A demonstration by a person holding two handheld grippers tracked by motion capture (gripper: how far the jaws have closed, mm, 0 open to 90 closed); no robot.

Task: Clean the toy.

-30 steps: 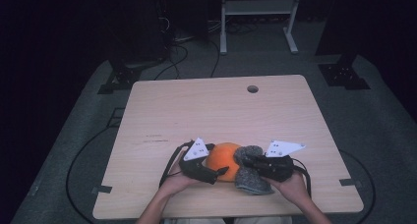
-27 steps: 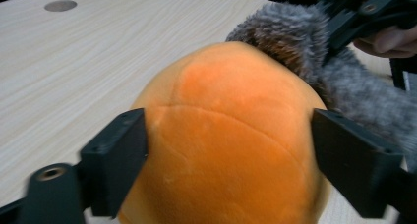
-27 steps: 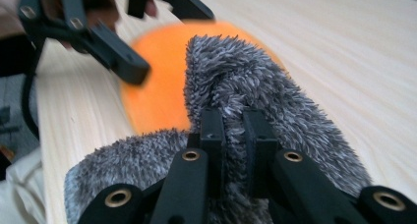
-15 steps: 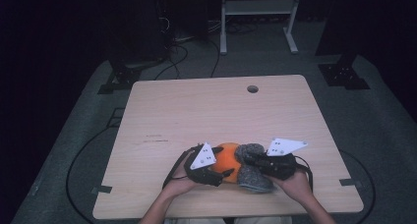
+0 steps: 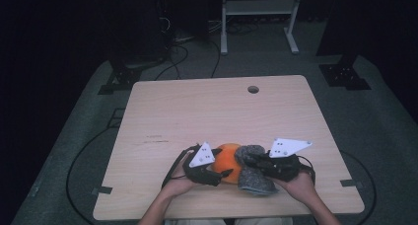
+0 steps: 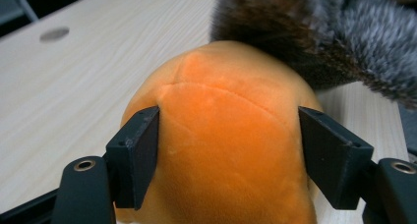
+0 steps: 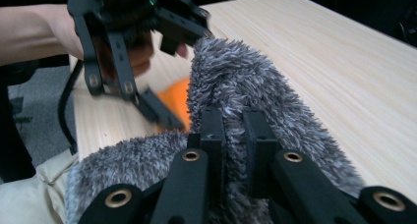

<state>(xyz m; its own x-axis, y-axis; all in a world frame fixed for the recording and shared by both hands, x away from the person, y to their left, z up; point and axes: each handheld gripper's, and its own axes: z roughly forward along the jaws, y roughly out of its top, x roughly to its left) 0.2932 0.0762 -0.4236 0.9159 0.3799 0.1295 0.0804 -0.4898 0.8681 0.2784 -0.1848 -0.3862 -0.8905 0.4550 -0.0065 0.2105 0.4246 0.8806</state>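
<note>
Near edge of worktop (image 5: 207, 111): left gripper (image 6: 228, 150), jaws just closing, pads against the orange plush ball (image 6: 231, 135); right gripper (image 7: 233, 130), jaws narrow, clamps grey fleece cloth (image 7: 246, 81) touching the ball.

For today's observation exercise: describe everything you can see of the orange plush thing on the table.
The orange plush thing is rounded, soft and short-piled, with a curved seam across its top. It sits near the table's front edge. The left gripper, whose jaws have just been closing, has a jaw against each of its sides. A grey fuzzy cloth, pinched by the right gripper, lies against its far side.
</note>
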